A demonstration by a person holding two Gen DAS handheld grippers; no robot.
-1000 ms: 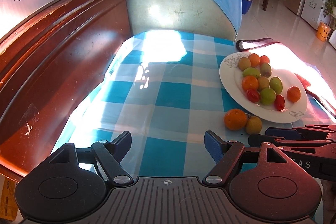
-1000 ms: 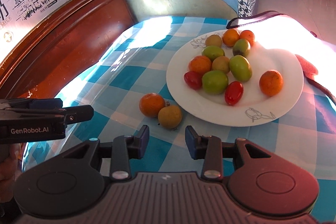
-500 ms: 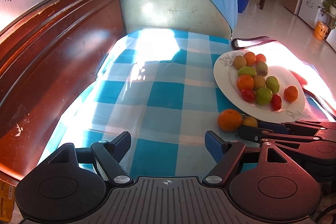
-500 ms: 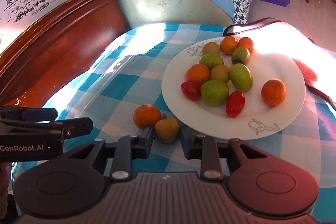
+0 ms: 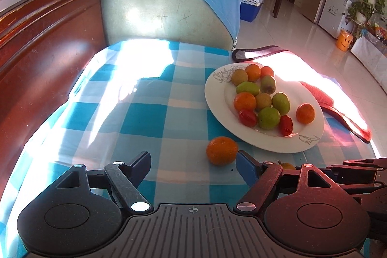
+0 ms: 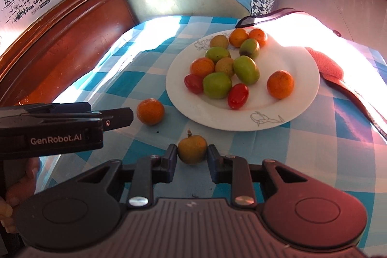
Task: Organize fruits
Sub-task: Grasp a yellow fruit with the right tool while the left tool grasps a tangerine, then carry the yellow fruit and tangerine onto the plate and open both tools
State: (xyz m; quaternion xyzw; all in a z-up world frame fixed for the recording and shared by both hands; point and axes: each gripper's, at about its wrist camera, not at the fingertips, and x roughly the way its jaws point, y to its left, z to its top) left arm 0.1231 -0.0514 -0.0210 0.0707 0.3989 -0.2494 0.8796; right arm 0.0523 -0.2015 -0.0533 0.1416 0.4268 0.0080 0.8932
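A white plate (image 6: 300, 98) (image 5: 217, 103) on the blue checked cloth holds several small fruits: orange, green, brownish and red ones. My right gripper (image 6: 192, 156) is shut on a brownish-yellow fruit (image 6: 192, 149) and holds it near the plate's front edge. A small orange fruit (image 6: 150, 111) (image 5: 221, 150) lies on the cloth left of the plate. My left gripper (image 5: 193, 162) is open and empty, just in front of that orange fruit. The held fruit shows only as a sliver (image 5: 286, 165) in the left wrist view.
A dark wooden headboard (image 5: 36, 64) runs along the left. A cushioned backrest with a blue cloth (image 5: 169, 13) stands behind the table. A pink cloth with dark trim (image 6: 338, 74) lies right of the plate.
My right gripper has closed on the brownish-yellow fruit and drawn it back from beside the orange fruit. My left gripper has moved forward and right, closer to the orange fruit.
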